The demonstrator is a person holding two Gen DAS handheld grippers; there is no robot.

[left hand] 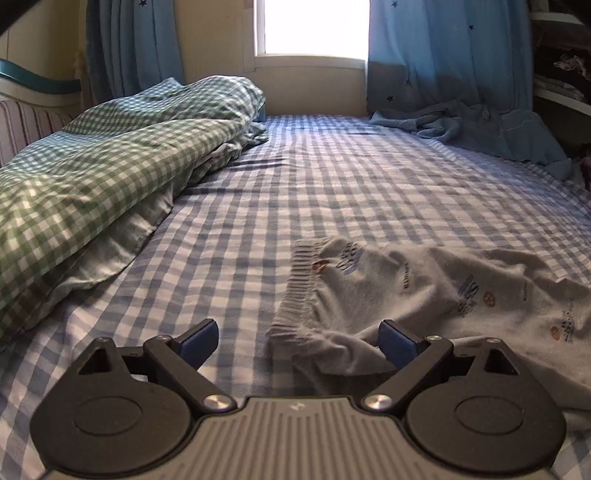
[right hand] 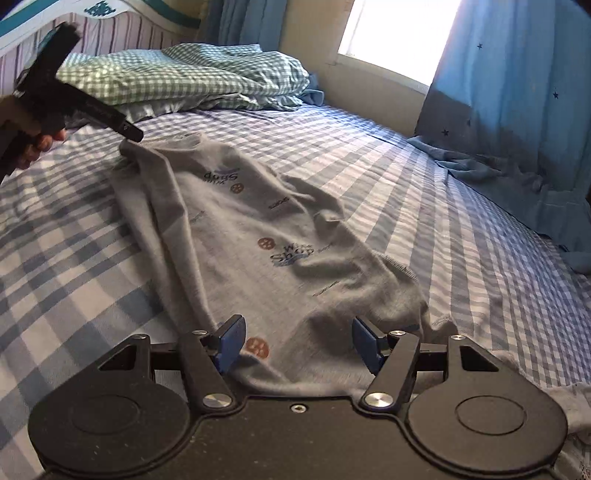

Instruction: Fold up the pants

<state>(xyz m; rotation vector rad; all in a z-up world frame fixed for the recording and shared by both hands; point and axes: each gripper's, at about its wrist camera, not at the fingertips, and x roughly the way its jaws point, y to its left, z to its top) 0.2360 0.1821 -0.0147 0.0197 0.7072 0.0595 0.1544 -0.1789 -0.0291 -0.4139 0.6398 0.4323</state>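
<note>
Under you lies the bed [left hand: 332, 192], spread with a blue-and-white checked sheet that runs back to the wall below the bright window [left hand: 312, 26], blue star-printed curtains [left hand: 447, 51] hanging either side. Along the left side sits a bunched green-checked duvet [left hand: 110, 155], and a crumpled blue cloth [left hand: 491, 129] lies at the far right by the curtain. The grey printed pants [right hand: 258, 229] lie loosely flattened on the sheet, stretching between your two tools, ribbed waistband [left hand: 299, 295] toward your left one. Your left gripper [left hand: 299, 341] hovers over that waistband end, jaws spread wide, holding nothing. Your right gripper [right hand: 299, 341] stands over the other end, jaws apart with grey cloth seen between them, pads not pressing on it.
</note>
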